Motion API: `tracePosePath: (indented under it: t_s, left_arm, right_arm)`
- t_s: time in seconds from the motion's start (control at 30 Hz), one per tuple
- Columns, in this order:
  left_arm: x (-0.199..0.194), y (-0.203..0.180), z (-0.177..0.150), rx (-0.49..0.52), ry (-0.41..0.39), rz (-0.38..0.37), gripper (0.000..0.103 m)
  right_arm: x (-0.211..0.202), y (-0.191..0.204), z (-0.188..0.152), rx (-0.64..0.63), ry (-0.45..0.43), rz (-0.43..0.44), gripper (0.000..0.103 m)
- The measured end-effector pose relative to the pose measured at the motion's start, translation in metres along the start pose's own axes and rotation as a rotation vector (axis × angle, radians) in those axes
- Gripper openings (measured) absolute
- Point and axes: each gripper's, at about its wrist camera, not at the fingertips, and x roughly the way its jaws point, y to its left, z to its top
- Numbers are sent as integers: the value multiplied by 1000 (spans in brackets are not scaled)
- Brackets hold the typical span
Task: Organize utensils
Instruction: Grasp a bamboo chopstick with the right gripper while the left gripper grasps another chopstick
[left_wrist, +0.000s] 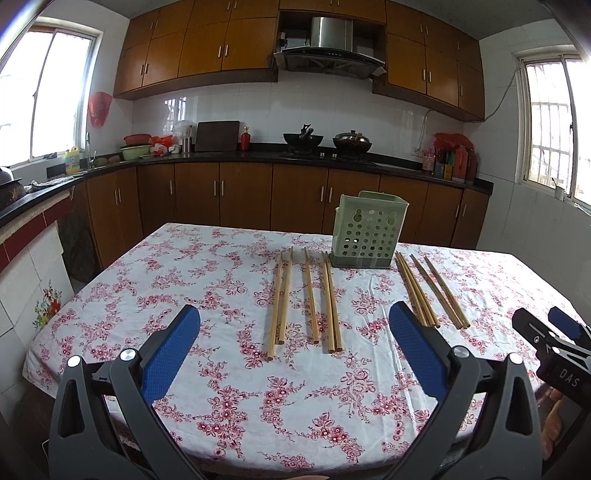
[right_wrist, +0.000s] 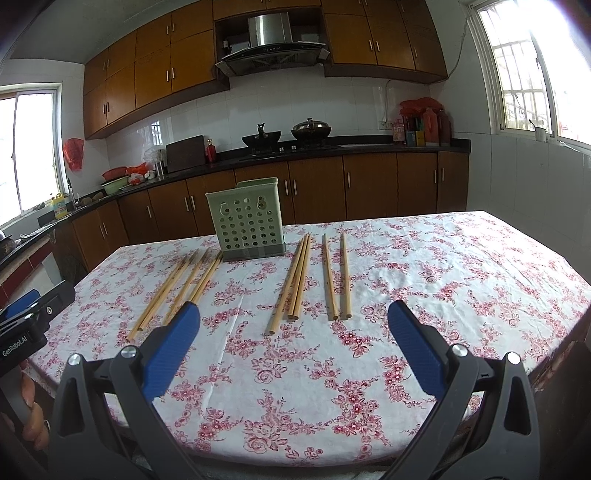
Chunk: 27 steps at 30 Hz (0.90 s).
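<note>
A green perforated utensil holder (left_wrist: 369, 230) stands upright on the floral tablecloth (left_wrist: 221, 295) at the far side; it also shows in the right wrist view (right_wrist: 246, 219). Several wooden chopsticks lie flat in two groups: a left group (left_wrist: 306, 299) and a right group (left_wrist: 430, 290). In the right wrist view the left group (right_wrist: 177, 288) and the right group (right_wrist: 314, 277) lie on either side of the holder. My left gripper (left_wrist: 293, 319) is open and empty, near the front of the table. My right gripper (right_wrist: 293, 317) is open and empty too.
The table's front edge is close below both grippers. The right gripper shows at the right edge of the left wrist view (left_wrist: 554, 339); the left one at the left edge of the right wrist view (right_wrist: 29, 314). Kitchen cabinets and counter (left_wrist: 258, 158) stand behind.
</note>
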Motion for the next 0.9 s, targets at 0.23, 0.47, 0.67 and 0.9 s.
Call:
tracePosePath:
  t_s: [0.23, 0.47, 0.67, 0.9]
  left_arm:
    - [35, 17, 7, -42, 114, 60, 101]
    - [92, 50, 17, -119, 321, 32, 101]
    - [128, 59, 12, -140, 481, -9, 101]
    - [144, 65, 12, -137, 488, -26, 81]
  right_arm:
    - [33, -24, 9, 91, 93, -45, 99]
    - [94, -55, 35, 129, 242, -124, 77]
    - [162, -76, 42, 184, 399, -92, 34]
    - [212, -64, 34, 110, 495, -107, 22]
